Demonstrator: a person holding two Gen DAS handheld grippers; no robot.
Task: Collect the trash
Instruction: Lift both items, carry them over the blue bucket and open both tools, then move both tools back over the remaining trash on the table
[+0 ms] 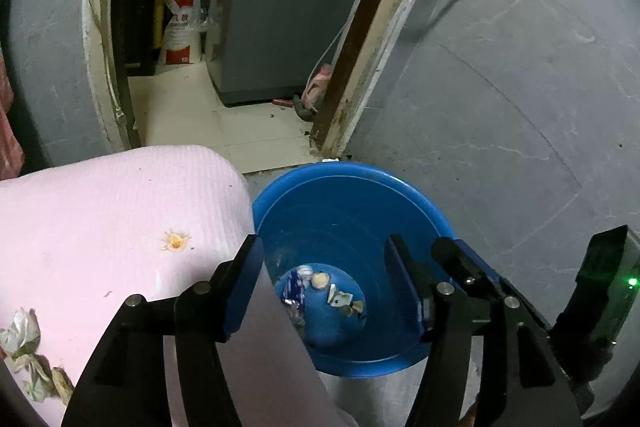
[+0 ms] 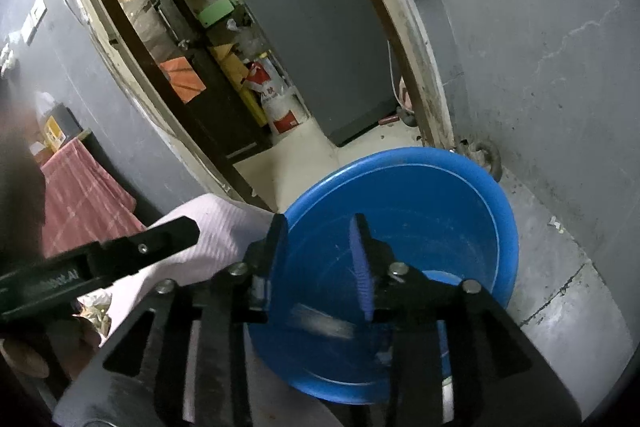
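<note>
scraps of trash [image 1: 320, 293] lay at the bottom of a blue plastic bucket [image 1: 352, 195] on the grey floor, beside a pink mat [image 1: 120, 211] with crumpled tissue [image 1: 22, 333] and a yellow scrap [image 1: 175, 241]. the left gripper [image 1: 324, 251] hung above the bucket, jaws wide and empty. the right gripper [image 2: 320, 227] stood narrower, a blurred object [image 2: 324, 323] below it.
</note>
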